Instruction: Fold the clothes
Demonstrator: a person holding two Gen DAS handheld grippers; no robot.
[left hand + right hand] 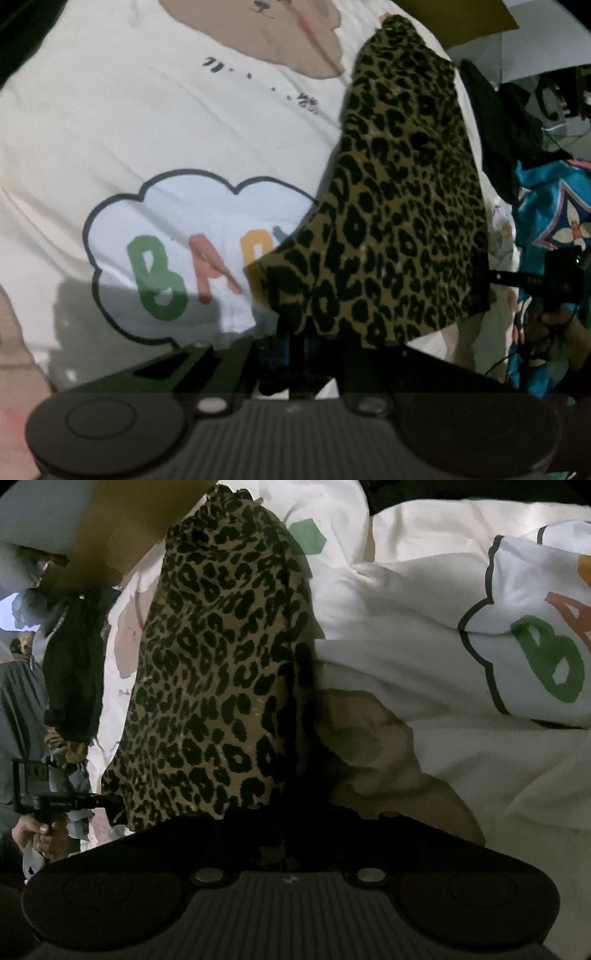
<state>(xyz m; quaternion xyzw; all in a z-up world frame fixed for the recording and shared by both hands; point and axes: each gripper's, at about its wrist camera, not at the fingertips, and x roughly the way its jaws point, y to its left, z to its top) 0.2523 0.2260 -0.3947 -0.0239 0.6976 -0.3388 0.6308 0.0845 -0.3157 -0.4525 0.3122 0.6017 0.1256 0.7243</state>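
- Garment (pixel 399 206): leopard print, black spots on tan, held up taut above the sheet (pixel 110 129).
- Left gripper (pixel 295 354): clamped on its lower edge.
- Right gripper (pixel 295 823): fingers hidden under cloth; grip cannot be told.
- Sheet: cream, cartoon prints.

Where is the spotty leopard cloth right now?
The leopard cloth hangs between both grippers, right of centre in the left wrist view, over the cream sheet.

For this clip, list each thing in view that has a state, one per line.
leopard-print garment: lifted off the sheet, hanging bunched between both grippers
left gripper: shut on the garment's lower edge
right gripper: fingers hidden under the fabric, apparently gripping it
cream printed sheet: spread out, wrinkled
blue patterned cloth: crumpled at the side
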